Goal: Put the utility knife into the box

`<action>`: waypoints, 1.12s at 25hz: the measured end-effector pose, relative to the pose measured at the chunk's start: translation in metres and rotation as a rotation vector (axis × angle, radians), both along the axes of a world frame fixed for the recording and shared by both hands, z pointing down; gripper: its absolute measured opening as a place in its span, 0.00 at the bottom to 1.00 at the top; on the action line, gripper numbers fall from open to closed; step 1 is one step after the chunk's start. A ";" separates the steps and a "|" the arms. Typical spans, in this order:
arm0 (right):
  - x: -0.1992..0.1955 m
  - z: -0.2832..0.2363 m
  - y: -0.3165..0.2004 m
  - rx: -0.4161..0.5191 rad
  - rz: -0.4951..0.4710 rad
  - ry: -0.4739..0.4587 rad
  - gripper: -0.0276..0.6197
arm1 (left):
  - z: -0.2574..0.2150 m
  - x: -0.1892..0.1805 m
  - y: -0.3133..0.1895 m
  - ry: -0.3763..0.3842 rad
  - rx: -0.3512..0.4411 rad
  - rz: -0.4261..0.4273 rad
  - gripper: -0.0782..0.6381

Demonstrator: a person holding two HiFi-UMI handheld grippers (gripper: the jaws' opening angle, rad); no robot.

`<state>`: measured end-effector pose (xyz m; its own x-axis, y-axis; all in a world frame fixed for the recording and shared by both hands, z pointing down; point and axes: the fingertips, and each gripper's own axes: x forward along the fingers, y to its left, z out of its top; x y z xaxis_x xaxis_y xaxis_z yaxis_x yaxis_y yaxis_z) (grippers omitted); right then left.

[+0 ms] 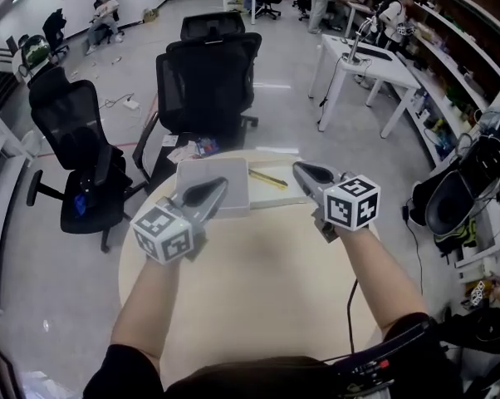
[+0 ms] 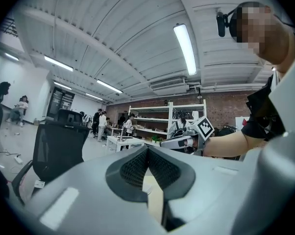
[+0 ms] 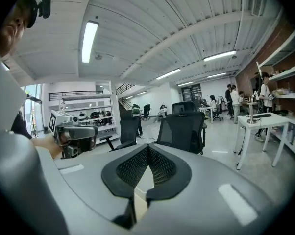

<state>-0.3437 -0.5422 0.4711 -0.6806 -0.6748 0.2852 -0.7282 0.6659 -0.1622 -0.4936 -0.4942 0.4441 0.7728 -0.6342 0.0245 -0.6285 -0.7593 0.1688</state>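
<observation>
One white box [image 1: 213,171] and one yellow utility knife [image 1: 268,179] lie on the bench [image 1: 267,289]. The left gripper [image 1: 215,188] and right gripper [image 1: 304,171] both have jaws pressed together, empty.

A round, pale wooden table [image 1: 267,281] carries a shallow grey box [image 1: 213,185] at its far edge. Just beside it, a flat white sheet [image 1: 287,196] lies under a yellow utility knife [image 1: 268,179].

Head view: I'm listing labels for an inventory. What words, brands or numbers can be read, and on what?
None readable.
The left gripper and right gripper bear only black-and-white square markers, no letters.
Any print on the utility knife, or on the papers on the chair, is too small to read.
</observation>
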 end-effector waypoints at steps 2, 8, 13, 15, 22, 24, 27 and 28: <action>-0.002 -0.011 0.018 0.006 0.004 -0.002 0.06 | -0.010 -0.006 0.019 -0.004 0.002 -0.006 0.11; -0.005 -0.037 0.073 0.027 0.021 -0.024 0.06 | -0.032 -0.031 0.074 -0.008 0.018 -0.031 0.11; -0.017 -0.054 0.113 0.030 0.037 -0.050 0.06 | -0.044 -0.050 0.120 0.002 0.007 -0.033 0.11; -0.022 -0.063 0.130 0.041 0.044 -0.053 0.06 | -0.045 -0.056 0.140 0.011 -0.008 -0.024 0.11; -0.050 -0.082 0.195 0.075 0.060 -0.084 0.06 | -0.047 -0.083 0.204 0.001 -0.015 0.018 0.11; -0.056 -0.083 0.211 0.077 0.076 -0.077 0.06 | -0.048 -0.088 0.219 -0.010 -0.018 0.037 0.11; -0.061 -0.087 0.235 0.068 0.097 -0.087 0.06 | -0.052 -0.091 0.244 -0.039 -0.030 0.072 0.11; -0.063 -0.089 0.243 0.066 0.099 -0.089 0.06 | -0.054 -0.090 0.253 -0.048 -0.032 0.083 0.11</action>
